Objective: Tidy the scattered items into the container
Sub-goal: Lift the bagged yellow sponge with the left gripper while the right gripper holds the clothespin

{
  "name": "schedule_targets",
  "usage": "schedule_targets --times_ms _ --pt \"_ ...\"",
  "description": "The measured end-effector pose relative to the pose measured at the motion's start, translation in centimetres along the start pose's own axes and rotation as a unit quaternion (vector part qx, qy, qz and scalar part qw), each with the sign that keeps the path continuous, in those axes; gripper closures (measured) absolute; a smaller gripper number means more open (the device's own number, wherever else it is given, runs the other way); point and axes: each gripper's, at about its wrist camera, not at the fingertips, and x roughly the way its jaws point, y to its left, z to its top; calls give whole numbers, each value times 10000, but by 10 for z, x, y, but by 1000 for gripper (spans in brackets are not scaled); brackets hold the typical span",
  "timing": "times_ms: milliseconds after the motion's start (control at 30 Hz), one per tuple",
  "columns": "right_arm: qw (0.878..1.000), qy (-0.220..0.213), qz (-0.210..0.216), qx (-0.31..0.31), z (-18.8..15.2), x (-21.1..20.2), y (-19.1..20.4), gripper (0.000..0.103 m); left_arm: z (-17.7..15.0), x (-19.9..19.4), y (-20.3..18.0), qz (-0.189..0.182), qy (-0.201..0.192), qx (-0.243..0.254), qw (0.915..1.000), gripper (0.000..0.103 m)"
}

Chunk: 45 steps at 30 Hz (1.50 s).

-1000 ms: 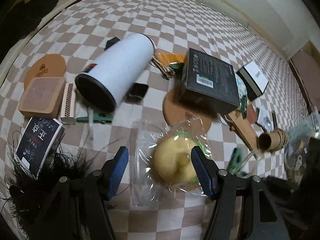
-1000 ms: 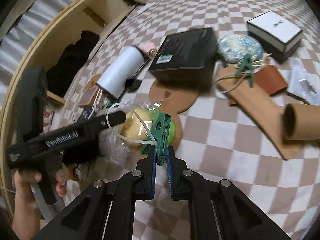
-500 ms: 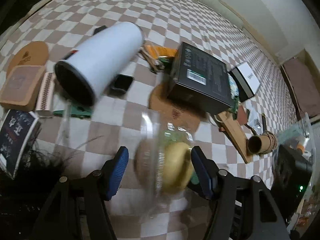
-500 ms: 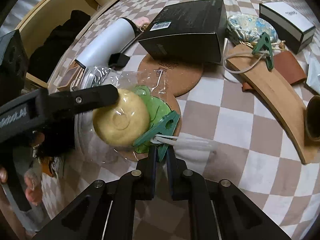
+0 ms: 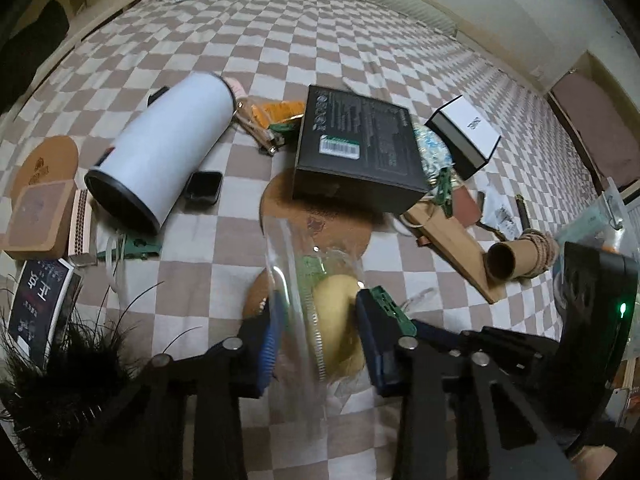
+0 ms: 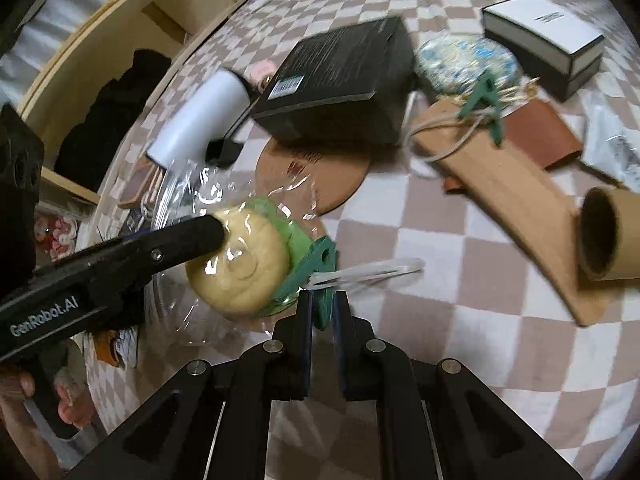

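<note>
Since 1 second ago the yellow bun in its clear wrapper [image 5: 334, 320] has come up off the checkered cloth [image 5: 280, 40] and now sits on edge between the pads of the left gripper [image 5: 320, 338], where before it lay flat with the jaws standing wide on either side. Those jaws are closing, with the wrapped bun between them; the left-wrist view shows the blue pads tight against the plastic at 9 and 3 o'clock of the bun, so it is grasped. The right-wrist view shows one black finger of the left gripper [image 6: 172, 240] pressing on the bun [image 6: 240, 264] from 9 o'clock, the wrapper crumpled around it.

The right gripper [image 6: 322, 312] is clenched on a green clothespin [image 6: 316, 276] with a white loop [image 6: 368, 270] trailing toward 3 o'clock; the pin sits just beside the bun at its 3 o'clock edge, against the green part inside the wrapper.

On the cloth, well apart from the bun at 12 o'clock in the left-wrist view, lies a black box [image 5: 356, 148] resting partly on a round cork coaster [image 5: 316, 220]. A white tumbler [image 5: 160, 152] lies on its side at 10 o'clock, a white-topped box [image 5: 464, 136] at 1 o'clock, and a cardboard tube [image 5: 516, 258] at 3 o'clock. A second green clothespin [image 6: 482, 106] lies on a curved wooden piece [image 6: 500, 184]. No container can be clearly made out in either view.
</note>
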Motion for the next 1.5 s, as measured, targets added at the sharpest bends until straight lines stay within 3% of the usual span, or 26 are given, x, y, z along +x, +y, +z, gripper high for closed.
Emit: schedule_targets --times_ms 200,567,667,833,1133,1200,1333,1400,1433,1467,1500 --pt "9996 -244 -46 130 0 -28 -14 92 -5 -13 -19 -73 -159 204 9996 86" --pt "9997 -199 65 89 -13 -35 -25 92 -13 -16 -33 96 -94 401 9991 87" --pt "9994 -202 -127 -237 -13 -32 -15 92 -14 -15 -31 85 -89 326 9994 85" --pt "9992 -234 -256 -220 -6 -28 -16 92 -15 -4 -35 186 22 342 9992 60" --pt "9984 -319 -445 -132 1 -28 -29 92 -22 22 -51 338 237 638 9971 60" --pt "9979 -344 -525 -173 0 -28 -30 92 -23 24 -54 421 210 710 9964 66" --pt "9966 -394 -685 -254 0 -28 -31 92 -19 21 -51 349 211 633 9972 67" --pt "9958 -419 -765 -294 0 -28 -31 80 -17 18 -47 434 182 647 9968 68" --pt "9953 -431 -805 -315 0 -28 -32 49 -16 17 -45 466 171 641 9967 68" --pt "9949 -452 -834 -349 0 -28 -31 35 -15 15 -42 484 152 600 9969 68" --pt "9944 -499 -834 -426 -1 -29 -28 35 -14 13 -39 502 134 564 9971 68"
